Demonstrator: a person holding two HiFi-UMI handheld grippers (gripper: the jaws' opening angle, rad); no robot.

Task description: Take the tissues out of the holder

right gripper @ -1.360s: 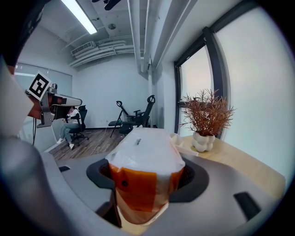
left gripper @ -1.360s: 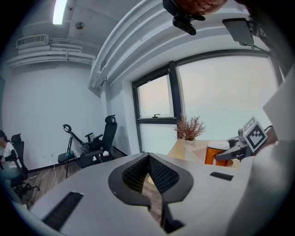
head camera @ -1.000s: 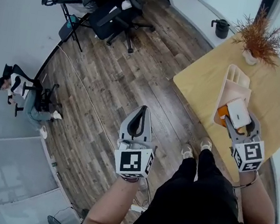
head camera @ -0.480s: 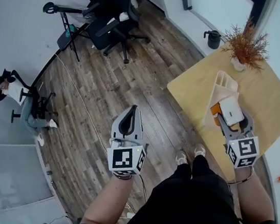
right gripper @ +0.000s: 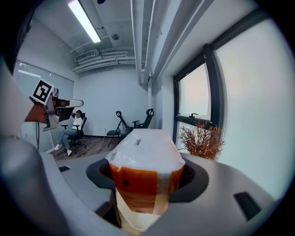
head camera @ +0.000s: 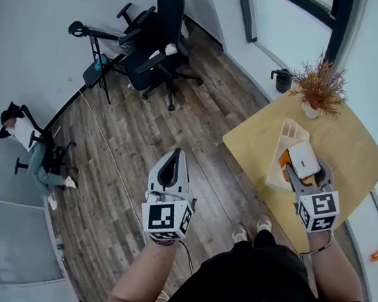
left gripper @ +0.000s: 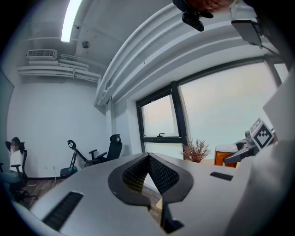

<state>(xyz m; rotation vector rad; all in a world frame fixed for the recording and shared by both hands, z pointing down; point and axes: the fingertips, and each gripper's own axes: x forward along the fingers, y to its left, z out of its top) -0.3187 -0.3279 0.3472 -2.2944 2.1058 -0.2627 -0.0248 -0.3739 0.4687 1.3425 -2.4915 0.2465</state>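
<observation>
An orange and white tissue pack point(head camera: 302, 158) is clamped between the jaws of my right gripper point(head camera: 305, 171), over the near end of the cream holder point(head camera: 285, 136) on the yellow table point(head camera: 356, 153). The right gripper view shows the pack point(right gripper: 145, 170) filling the gap between the jaws, with a pale piece of the holder just under it. My left gripper point(head camera: 173, 162) hangs over the wooden floor, well left of the table. Its jaws meet at the tips and nothing is between them point(left gripper: 148, 157). The left gripper view also catches the right gripper point(left gripper: 251, 143) with the pack point(left gripper: 224, 154).
A dried plant in a white pot point(head camera: 318, 88) stands at the table's far side, with a black jug point(head camera: 280, 79) on the floor behind it. Office chairs point(head camera: 159, 38) stand at the back. A person sits on a chair point(head camera: 20, 133) at the far left.
Both grippers have risen. The right one has carried the tissue pack up with it, away from the holder. The left stays shut and empty.
</observation>
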